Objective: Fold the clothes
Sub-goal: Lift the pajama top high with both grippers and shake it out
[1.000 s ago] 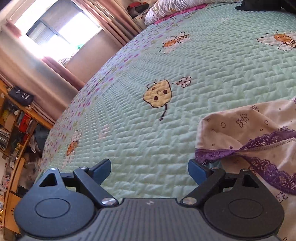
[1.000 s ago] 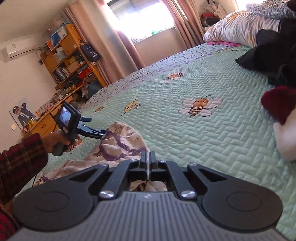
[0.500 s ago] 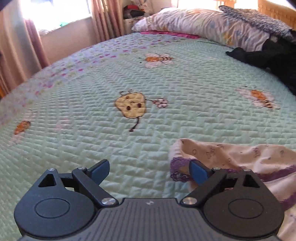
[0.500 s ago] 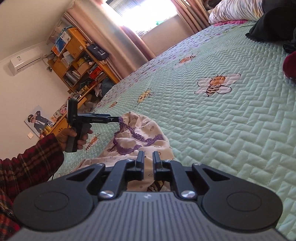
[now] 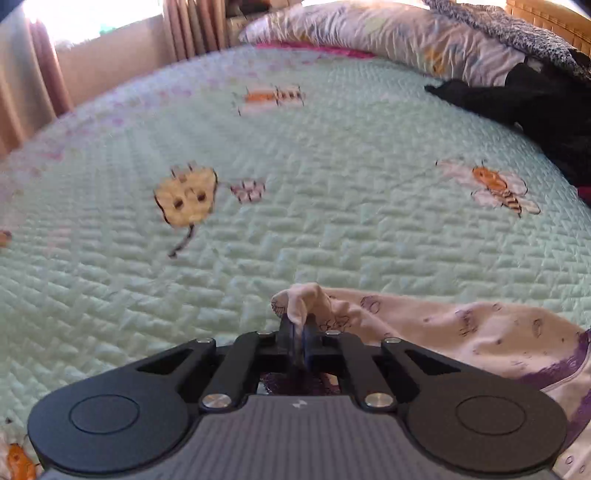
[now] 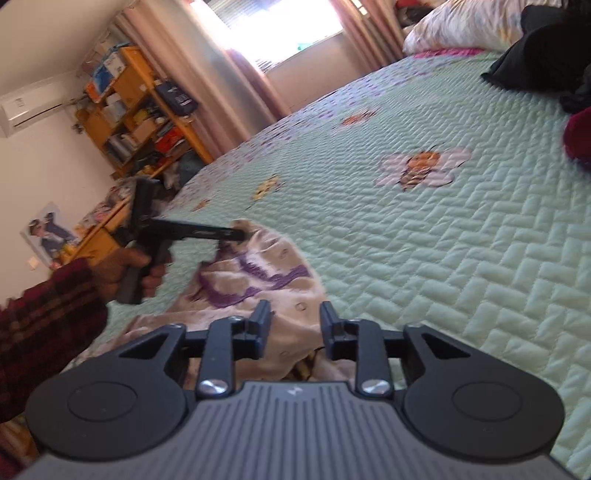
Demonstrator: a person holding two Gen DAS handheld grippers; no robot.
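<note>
A cream patterned garment with purple lace trim lies on the green quilted bedspread. My left gripper is shut on the garment's far corner, which bunches up between its fingers. In the right wrist view the left gripper pinches that same corner of the garment. My right gripper is open, its fingers apart just above the near part of the garment and holding nothing.
Black clothes and pillows lie at the head of the bed. A dark red item sits at the right edge. Wooden shelves and curtains stand beyond the bed's left side.
My left gripper has moved right onto the garment's corner and closed on it. My right gripper has opened and let go of the garment.
</note>
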